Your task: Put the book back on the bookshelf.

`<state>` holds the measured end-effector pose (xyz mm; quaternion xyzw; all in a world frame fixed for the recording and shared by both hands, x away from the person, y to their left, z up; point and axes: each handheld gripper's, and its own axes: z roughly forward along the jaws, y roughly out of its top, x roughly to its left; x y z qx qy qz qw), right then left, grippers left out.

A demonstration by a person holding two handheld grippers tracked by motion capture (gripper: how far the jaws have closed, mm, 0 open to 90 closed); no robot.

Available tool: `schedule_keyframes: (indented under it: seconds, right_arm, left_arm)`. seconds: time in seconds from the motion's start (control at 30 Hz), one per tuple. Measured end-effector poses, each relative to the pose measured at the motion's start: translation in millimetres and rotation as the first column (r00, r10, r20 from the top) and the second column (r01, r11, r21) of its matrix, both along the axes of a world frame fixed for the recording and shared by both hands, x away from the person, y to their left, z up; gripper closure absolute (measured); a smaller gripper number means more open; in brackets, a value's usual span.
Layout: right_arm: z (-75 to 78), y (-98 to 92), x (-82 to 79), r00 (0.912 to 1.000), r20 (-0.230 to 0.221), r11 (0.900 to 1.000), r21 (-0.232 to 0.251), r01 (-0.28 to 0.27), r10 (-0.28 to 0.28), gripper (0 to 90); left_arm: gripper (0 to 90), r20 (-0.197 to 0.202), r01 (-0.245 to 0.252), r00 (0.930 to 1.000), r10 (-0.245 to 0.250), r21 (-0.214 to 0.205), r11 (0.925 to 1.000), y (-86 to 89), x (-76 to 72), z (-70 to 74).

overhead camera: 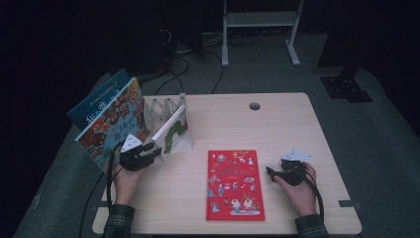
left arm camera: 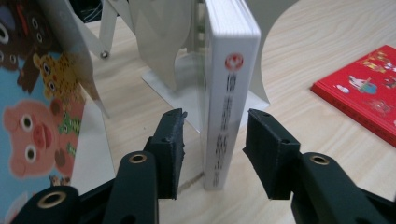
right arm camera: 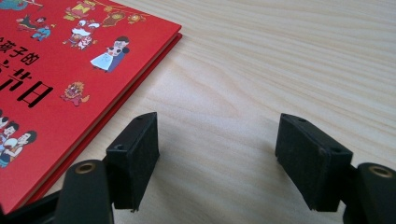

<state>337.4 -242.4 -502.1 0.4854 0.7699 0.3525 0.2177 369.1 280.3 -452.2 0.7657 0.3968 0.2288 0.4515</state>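
On the left, the left hand-held gripper points at a white-spined book that stands upright on its lower edge on the tabletop. Its jaws are spread, one on each side of the spine, with a gap showing between each pad and the book, so nothing is pinched. In the high view this left hand-held gripper sits at the near end of a white metal book rack, and the book's cover leans in the rack's last slot, just ahead of the jaws. To the left of that gripper, a large picture book with cartoon animals leans against the rack's far side, with a blue book behind it. In the left gripper view the animal cover is close beside the left jaw.

Between the two grippers, a red book lies flat on the tabletop, well apart from the left one.

On the right, the right hand-held gripper rests low near the red book's right edge. In the right gripper view its jaws are spread wide over bare wood, holding nothing; the red book's corner lies just beside the left jaw, not between them.
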Motion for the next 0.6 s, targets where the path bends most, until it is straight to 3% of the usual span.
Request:
schedule_keyframes:
  seconds: [0.1,0.13,0.33,0.6]
  right_arm:
    - [0.0,0.0,0.0,1.0000,0.000,1.0000,0.000,0.000,0.000,28.9]
    - [0.0,0.0,0.0,1.0000,0.000,1.0000,0.000,0.000,0.000,28.9]
    - [0.0,0.0,0.0,1.0000,0.000,1.0000,0.000,0.000,0.000,28.9]
    - [0.0,0.3,-0.2,1.0000,0.000,1.0000,0.000,0.002,-0.002,28.9]
  left_arm:
    - [60.7,-0.027,0.021,0.9994,-0.020,0.016,0.9997,4.0,0.0,-4.8]
    - [63.5,-0.035,0.030,0.9989,-0.030,0.004,0.9995,3.7,0.5,-6.2]
    - [73.7,-0.034,0.051,0.9981,-0.051,0.005,0.9987,0.3,1.5,-7.7]
    - [72.7,-0.051,0.101,0.9935,-0.102,-0.013,0.9948,-13.7,0.6,-6.3]
